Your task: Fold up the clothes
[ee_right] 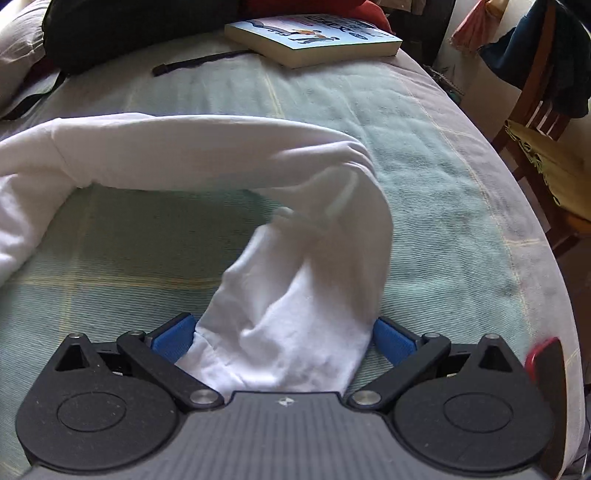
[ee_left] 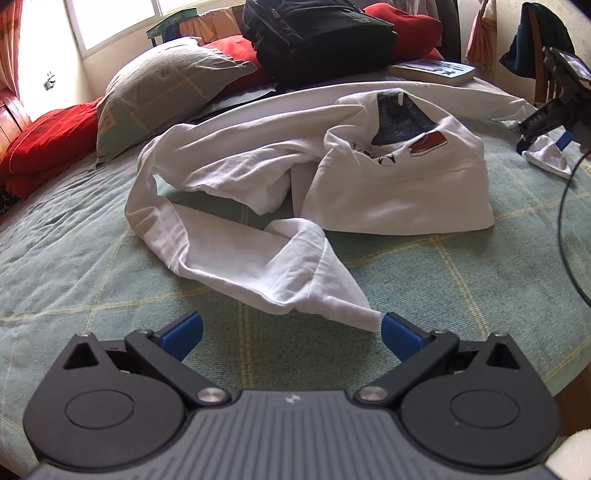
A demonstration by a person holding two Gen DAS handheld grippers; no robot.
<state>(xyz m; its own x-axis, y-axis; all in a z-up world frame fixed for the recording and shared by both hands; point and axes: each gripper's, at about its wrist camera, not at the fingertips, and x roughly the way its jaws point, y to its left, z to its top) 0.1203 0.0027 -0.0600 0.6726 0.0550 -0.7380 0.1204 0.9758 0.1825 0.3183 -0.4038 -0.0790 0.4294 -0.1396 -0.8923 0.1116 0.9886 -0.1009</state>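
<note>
A white long-sleeved shirt (ee_left: 399, 192) with a dark print and a red shoe motif lies crumpled on the green checked bedspread (ee_left: 74, 258). One sleeve cuff (ee_left: 332, 295) lies just ahead of my left gripper (ee_left: 291, 334), which is open wide and empty, its right pad touching the cuff tip. My right gripper (ee_right: 282, 339) stands with its jaws wide apart; the other sleeve's cuff (ee_right: 295, 325) lies between the blue pads (ee_right: 173, 341) and back into the gripper's throat, not pinched. The right gripper also shows in the left wrist view (ee_left: 546, 136), at the far right.
A grey pillow (ee_left: 166, 92), red bedding (ee_left: 48, 147), a black backpack (ee_left: 317, 33) and a book (ee_right: 314, 38) lie at the bed's far end. A wooden chair (ee_right: 543, 129) with hanging clothes stands past the right bed edge. A black cable (ee_left: 565, 229) hangs right.
</note>
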